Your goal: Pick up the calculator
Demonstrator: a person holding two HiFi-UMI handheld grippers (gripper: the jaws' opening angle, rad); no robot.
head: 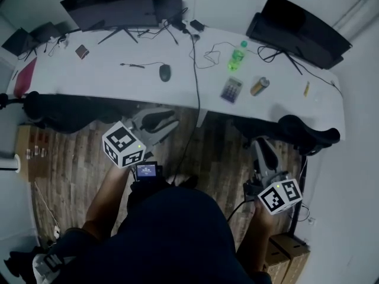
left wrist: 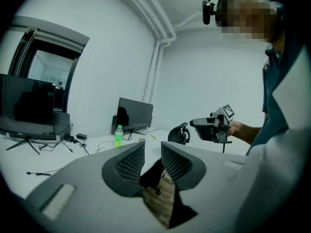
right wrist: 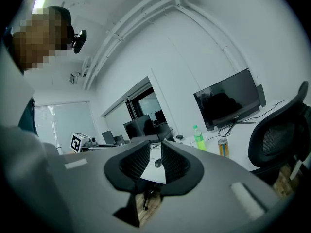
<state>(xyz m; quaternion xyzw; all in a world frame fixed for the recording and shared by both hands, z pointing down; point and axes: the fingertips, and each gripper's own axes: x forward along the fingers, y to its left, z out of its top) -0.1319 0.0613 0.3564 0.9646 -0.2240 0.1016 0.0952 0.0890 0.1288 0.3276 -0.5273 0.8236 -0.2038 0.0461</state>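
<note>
The calculator (head: 231, 89) lies flat on the white desk (head: 106, 76), grey with coloured keys, between a green bottle (head: 237, 56) and a drink can (head: 259, 86). I cannot make it out in either gripper view. My left gripper (head: 169, 122) hangs over the wooden floor well short of the desk edge; in the left gripper view its jaws (left wrist: 150, 152) stand a narrow gap apart with nothing between them. My right gripper (head: 261, 148) is also held low, below and right of the calculator, and its jaws (right wrist: 155, 152) show a narrow empty gap.
A black mouse (head: 164, 72), loose cables and two dark monitors (head: 124, 7) sit on the desk. Black office chairs (head: 308, 132) stand along its near edge. Cardboard boxes (head: 287, 250) rest on the floor at the lower right.
</note>
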